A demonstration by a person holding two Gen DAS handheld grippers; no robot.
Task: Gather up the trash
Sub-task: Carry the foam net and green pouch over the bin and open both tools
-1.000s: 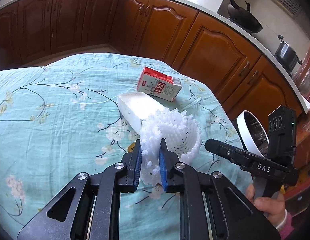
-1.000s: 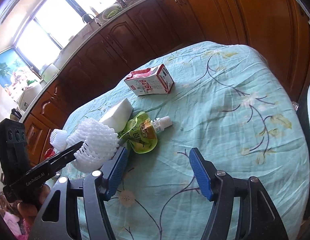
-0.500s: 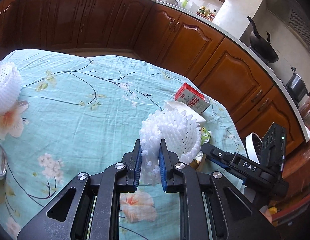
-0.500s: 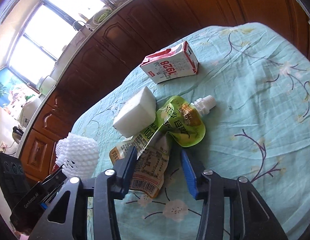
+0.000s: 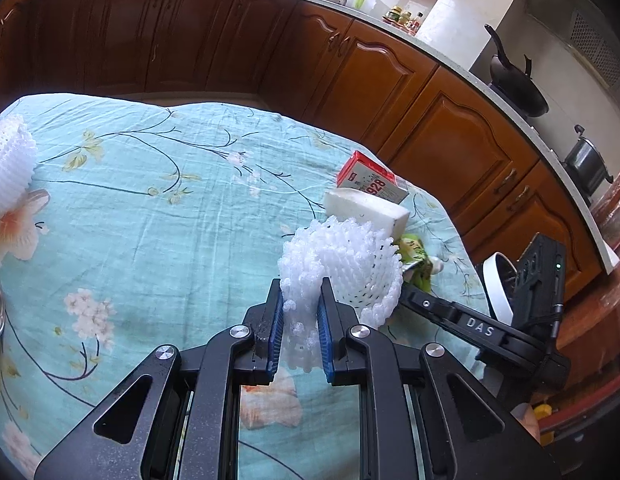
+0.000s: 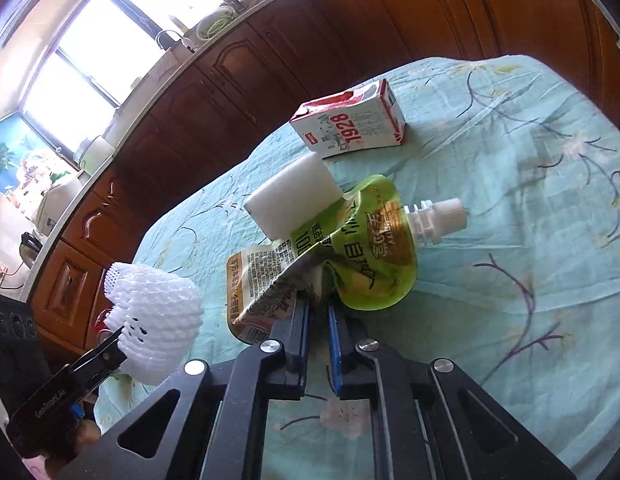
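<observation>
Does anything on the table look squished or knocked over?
Yes. The green spouted drink pouch is crumpled and folded, with the right gripper shut on its creased end. The red-and-white milk carton lies on its side behind it. The white foam block leans against the pouch.

Each black gripper [image 5: 299, 312] has blue finger pads [image 5: 276, 332], silver screws, and white "DAS" lettering.

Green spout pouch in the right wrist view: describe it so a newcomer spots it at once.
On the teal floral tablecloth, find the red-and-white carton, then the white foam block nearer the camera. The crumpled green pouch lies against that block, pinched by the right tool; only it has a white screw spout.
</observation>
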